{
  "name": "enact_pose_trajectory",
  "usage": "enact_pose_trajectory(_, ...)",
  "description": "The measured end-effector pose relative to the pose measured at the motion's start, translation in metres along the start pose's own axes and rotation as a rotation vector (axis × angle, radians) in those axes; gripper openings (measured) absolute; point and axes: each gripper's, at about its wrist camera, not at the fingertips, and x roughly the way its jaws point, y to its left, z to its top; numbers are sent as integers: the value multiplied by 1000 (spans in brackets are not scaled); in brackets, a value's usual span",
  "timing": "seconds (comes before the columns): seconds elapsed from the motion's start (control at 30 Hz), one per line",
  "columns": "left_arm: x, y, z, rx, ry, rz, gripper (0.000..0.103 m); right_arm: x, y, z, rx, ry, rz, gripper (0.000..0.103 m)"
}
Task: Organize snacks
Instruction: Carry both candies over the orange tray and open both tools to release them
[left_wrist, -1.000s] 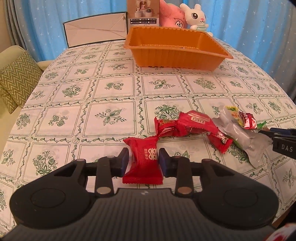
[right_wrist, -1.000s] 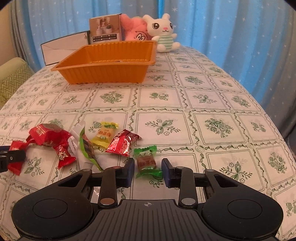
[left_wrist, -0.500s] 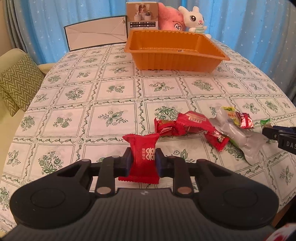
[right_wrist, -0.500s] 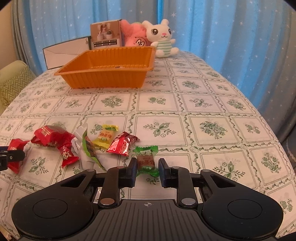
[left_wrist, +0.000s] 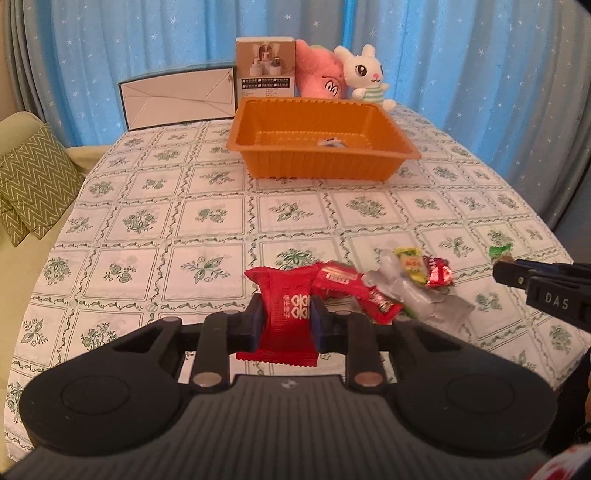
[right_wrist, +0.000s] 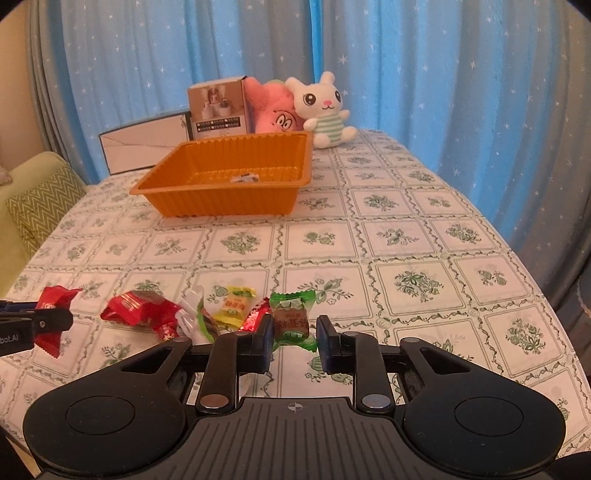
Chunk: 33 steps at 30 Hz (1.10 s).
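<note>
Left hand-held gripper (left_wrist: 286, 321): clamped on the red snack packet (left_wrist: 286, 312), both fingers pressed against its sides; the packet hangs upright between them, lifted off the surface (left_wrist: 207, 236).
Loose snacks: just ahead and to the right of the left hand-held gripper lie a red wrapped candy (left_wrist: 340, 282), a crumpled clear wrapper (left_wrist: 424, 302), a yellow candy (left_wrist: 410, 260) and a small red foil candy (left_wrist: 437, 275), bunched together and touching.
Right hand-held gripper (right_wrist: 295, 341): the green candy (right_wrist: 293, 319) sits between its 2 fingers, touching the left finger; a narrow gap shows beside the right finger, so I cannot tell if the grip is firm. The candy appears raised off the surface.
Orange tray (right_wrist: 221, 205): well ahead of both hand-held grippers, far side of the surface, with 1 small pale item (right_wrist: 243, 178) on its floor.
Behind the tray: a white flat box (left_wrist: 177, 98), a product carton (left_wrist: 265, 66), a pink plush (left_wrist: 321, 77) and a white bunny plush (left_wrist: 364, 75).
Far left: a green zigzag cushion (left_wrist: 31, 181), off the surface.
</note>
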Motion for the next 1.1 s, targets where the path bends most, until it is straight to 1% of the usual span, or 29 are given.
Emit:
enact_pose_trajectory(0.3, -14, -9, 18, -8, -36, -49, 23, -13, 3, 12, 3, -33, 31, 25)
enact_pose_trajectory(0.57, -10, -16, 46, 1, -61, -82, 23, -11, 7, 35, -11, -66, 61, 25)
enact_pose_trajectory(0.83, 13, -19, 93, 7, -92, -132, 23, 6, 6, 78, -26, -109, 85, 25)
enact_pose_trajectory(1.1, 53, -10, 137, 10, -115, -126, 23, 45, 13, 121, -19, -127, 115, 25)
